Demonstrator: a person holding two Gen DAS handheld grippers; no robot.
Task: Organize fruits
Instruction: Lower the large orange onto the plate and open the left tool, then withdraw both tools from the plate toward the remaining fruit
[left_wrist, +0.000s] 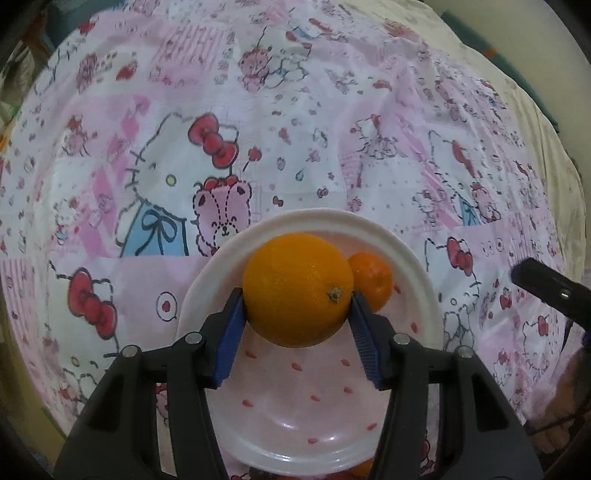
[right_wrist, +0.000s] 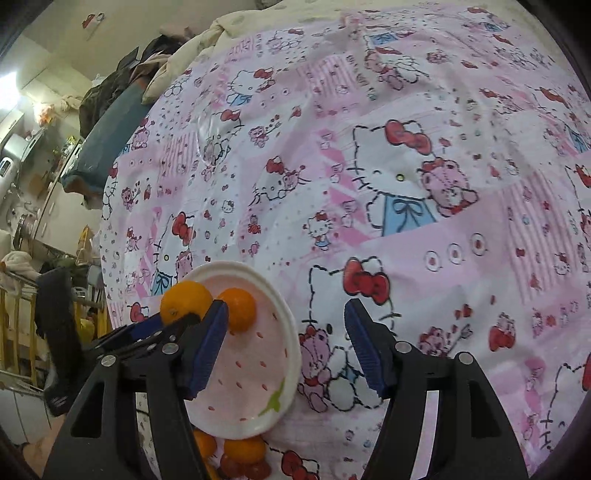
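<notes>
Left tool (left_wrist: 297, 306) gripping one orange (left_wrist: 297, 290), right tool (right_wrist: 284, 314) wide, two oranges over plate (left_wrist: 413, 258).

I am looking down on a bed spread with a pink and white sheet (left_wrist: 332, 129) printed with cartoon cats, red bows and teddy bears; it fills nearly everything ahead of my view. At its far edge a cream duvet (right_wrist: 236, 26) lies bunched up, with dark clothes (right_wrist: 110, 88) heaped beside it and a blue mattress edge (right_wrist: 107, 140) showing underneath. Far off to the left the cream wall (right_wrist: 122, 26) carries a small sticker (right_wrist: 92, 20). Bright light comes in at the upper left. Lower down on that side stand pale cabinets (right_wrist: 55, 206), a yellow wooden rack (right_wrist: 18, 325) and draped clothing (right_wrist: 59, 325).
</notes>
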